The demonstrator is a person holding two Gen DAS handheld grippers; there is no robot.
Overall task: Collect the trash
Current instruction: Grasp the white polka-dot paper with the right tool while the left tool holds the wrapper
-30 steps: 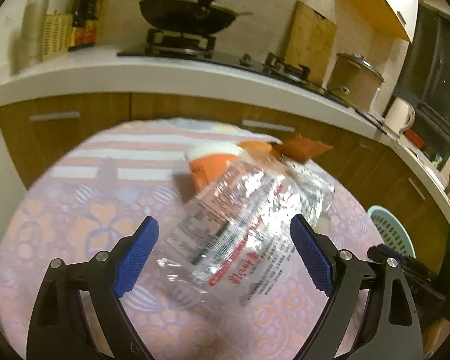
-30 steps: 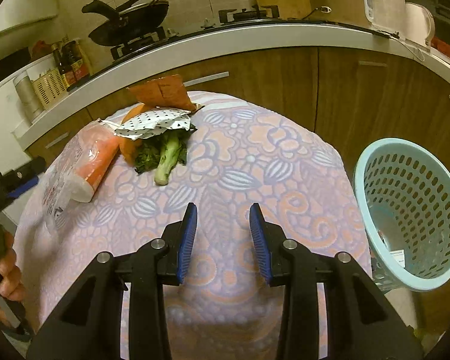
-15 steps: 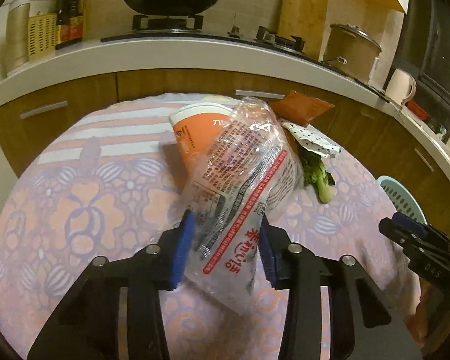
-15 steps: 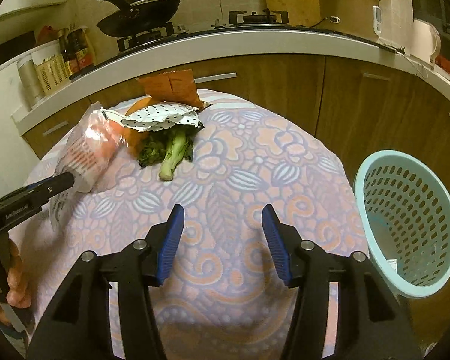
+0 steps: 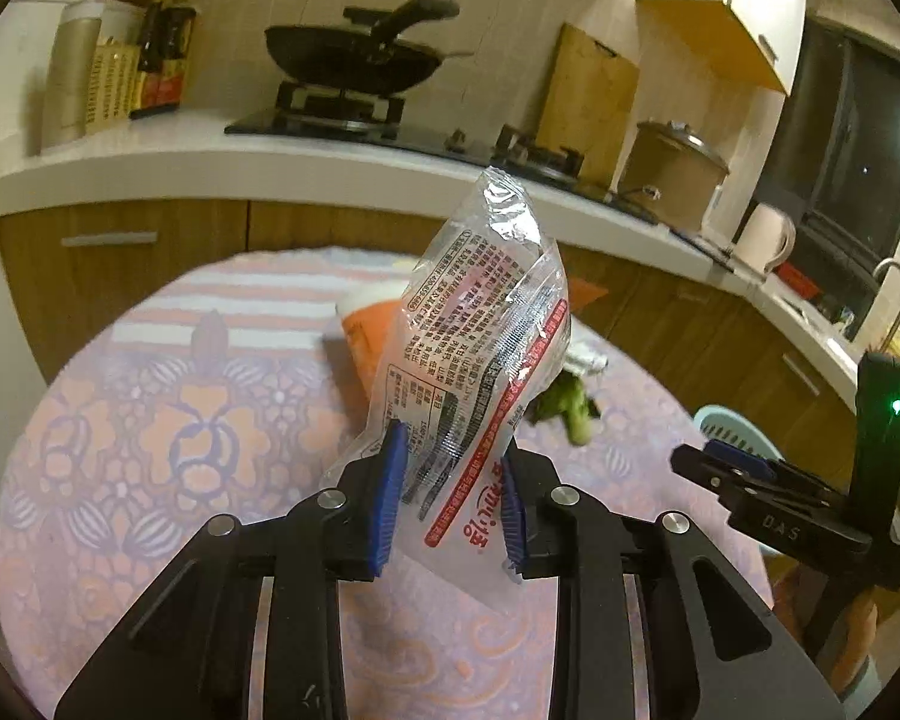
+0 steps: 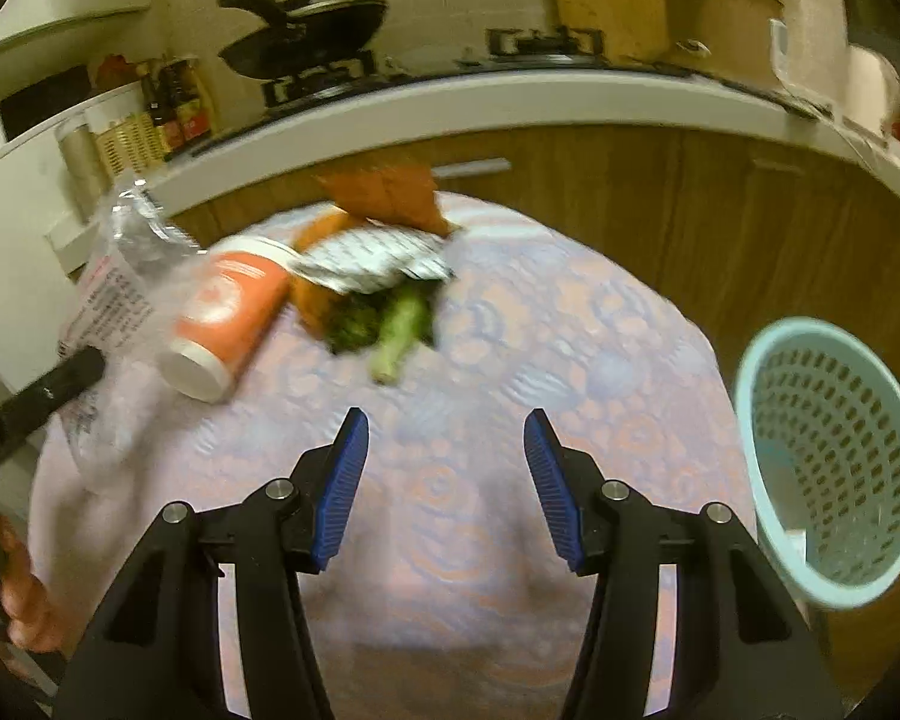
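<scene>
Left tongs (image 5: 450, 495) are closed on the lower end of the clear plastic bag (image 5: 480, 348); both blue pads press the film, and the bag stands up from the grip, clear of the tabletop (image 5: 150, 420). Right tongs (image 6: 444, 480) stand apart with nothing between them, hovering over bare cloth.

Handling, judged: the bag is thin printed film, very light, limp yet crinkly enough to hold its shape. It looks slippery, so a pinch well in from the edge, as now, seems safer than one at the corner. Not fragile. It may swing or catch air when carried.

Other trash on the tabletop:
- orange paper cup (image 6: 228, 318), on its side, light, crushable; take it across the body.
- vegetable stalk (image 6: 399, 330), soft, probably damp, partly under a patterned wrapper (image 6: 372, 258).
- orange packet (image 6: 390, 195) at the far edge.

Surface: round tabletop under a floral cloth, which could bunch if the tongs drag on it.

Room: a pale blue perforated basket (image 6: 834, 462) stands beside the table on the right, below its level, the likely destination. Behind, a kitchen counter carries a wok (image 5: 354, 57) on a stove, a cutting board and a pot. Light is dim and warm; the right wrist view is blurred.
</scene>
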